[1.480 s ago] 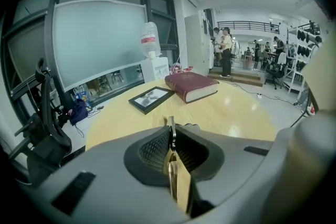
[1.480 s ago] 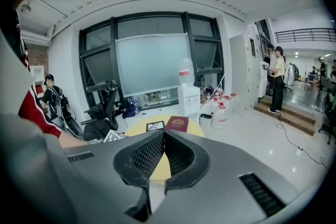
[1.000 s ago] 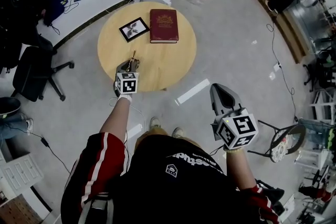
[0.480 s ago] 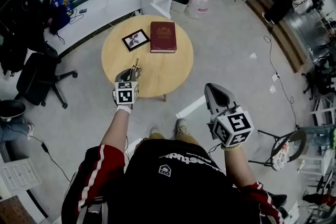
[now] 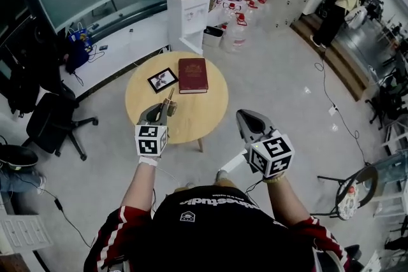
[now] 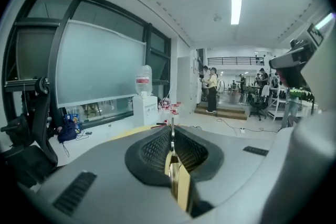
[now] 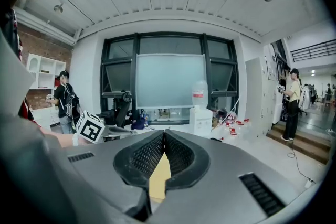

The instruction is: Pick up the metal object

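Note:
My left gripper (image 5: 163,107) is shut on a slim brass-coloured metal object (image 5: 170,97), which sticks out past the fingertips above the near part of the round wooden table (image 5: 210,113). In the left gripper view the object (image 6: 171,134) shows as a thin upright blade pinched between the black pads, its gold body (image 6: 179,182) lower down. My right gripper (image 5: 244,119) hangs to the right of the table over the floor, shut with nothing in it; in its own view the jaw tips (image 7: 164,134) meet.
A dark red book (image 5: 192,75) and a small black picture frame (image 5: 162,79) lie at the table's far side. A water dispenser (image 5: 186,16) and spare bottles (image 5: 236,32) stand behind. An office chair (image 5: 54,121) is on the left, a person (image 5: 338,3) far right.
The view has pulled back from the table and tilted up. My left gripper keeps hold of the metal object, lifted off the tabletop. The right gripper has drifted left, nearer the table.

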{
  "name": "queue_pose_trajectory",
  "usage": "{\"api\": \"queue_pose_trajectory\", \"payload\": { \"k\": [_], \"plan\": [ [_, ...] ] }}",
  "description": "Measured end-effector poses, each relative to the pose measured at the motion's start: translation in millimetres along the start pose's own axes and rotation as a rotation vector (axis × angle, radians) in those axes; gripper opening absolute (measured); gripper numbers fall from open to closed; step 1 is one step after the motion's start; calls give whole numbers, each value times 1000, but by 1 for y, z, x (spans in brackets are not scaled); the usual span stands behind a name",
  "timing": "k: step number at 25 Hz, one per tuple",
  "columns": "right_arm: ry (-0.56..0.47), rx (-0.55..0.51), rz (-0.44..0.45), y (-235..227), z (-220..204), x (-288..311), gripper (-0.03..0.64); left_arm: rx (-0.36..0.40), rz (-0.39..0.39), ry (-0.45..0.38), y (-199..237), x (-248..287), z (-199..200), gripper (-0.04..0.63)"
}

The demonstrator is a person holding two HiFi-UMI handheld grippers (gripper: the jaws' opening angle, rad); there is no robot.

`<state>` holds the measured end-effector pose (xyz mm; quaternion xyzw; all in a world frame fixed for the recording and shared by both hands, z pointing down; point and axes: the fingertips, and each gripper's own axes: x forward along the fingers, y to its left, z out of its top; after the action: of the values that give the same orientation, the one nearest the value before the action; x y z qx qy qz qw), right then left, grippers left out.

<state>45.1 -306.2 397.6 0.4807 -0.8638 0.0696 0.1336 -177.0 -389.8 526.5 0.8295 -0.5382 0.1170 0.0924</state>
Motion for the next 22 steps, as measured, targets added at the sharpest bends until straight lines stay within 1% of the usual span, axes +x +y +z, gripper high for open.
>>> {"api": "queue_pose_trajectory", "payload": {
  "k": [4,8,12,14,19,20,22],
  "plan": [
    [-8,-5,6,-8,11,0,29,-36,-25,-72,-13,-24,37,32],
    [-28,-13,9,-12,20,-1,29,-34,-47,-127,-22,-51,69,32],
    [-61,-11,5,-18,28,-1,29,-44,-79,-163,-27,-68,91,32],
    [-94,-7,0,-20,34,-2,29,-28,-83,-178,-29,-75,99,32],
    [-177,16,-12,-22,55,1,29,63,-81,-226,-32,-89,120,32],
    [-187,24,-8,-21,57,3,29,70,-82,-237,-32,-92,123,32],
    [-196,29,-4,-17,59,7,29,59,-89,-251,-32,-97,128,32]
  ]
}}
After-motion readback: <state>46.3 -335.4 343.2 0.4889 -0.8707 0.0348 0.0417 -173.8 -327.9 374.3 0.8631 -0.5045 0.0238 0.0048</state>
